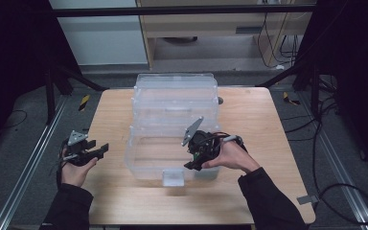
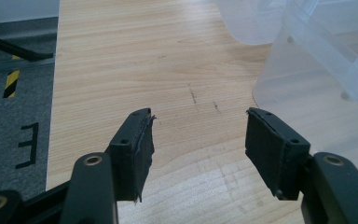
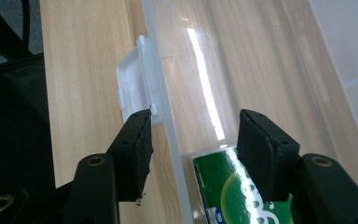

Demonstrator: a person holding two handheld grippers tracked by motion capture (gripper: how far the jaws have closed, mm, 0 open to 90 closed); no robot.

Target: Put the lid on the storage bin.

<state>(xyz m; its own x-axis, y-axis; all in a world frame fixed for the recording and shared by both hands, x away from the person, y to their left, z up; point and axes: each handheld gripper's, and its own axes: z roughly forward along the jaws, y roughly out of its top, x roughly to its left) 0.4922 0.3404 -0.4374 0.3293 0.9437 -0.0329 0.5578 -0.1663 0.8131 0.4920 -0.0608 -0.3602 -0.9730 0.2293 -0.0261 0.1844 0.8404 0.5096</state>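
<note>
A clear plastic box [image 1: 139, 163] stands mid-table with its lid [image 1: 175, 81] swung open behind it. My right gripper [image 1: 191, 165] hangs over the box's front right corner. In the right gripper view this gripper [image 3: 193, 123] is open and straddles the box's front wall [image 3: 165, 107]: one jaw is outside by the white latch [image 3: 133, 88], the other inside. A green packet with white print [image 3: 223, 186] lies inside the box, low between the wall and the inner jaw. My left gripper [image 1: 103, 148] rests at the table's left edge, open [image 2: 198, 123], with only bare wood between its pads.
The wooden table [image 1: 249, 120] has bare room to the left and right of the box. The white latch [image 1: 173, 178] juts out at the box's front. In the left gripper view the box's rounded corner [image 2: 317, 79] sits to the right. Grey floor and rails flank the table.
</note>
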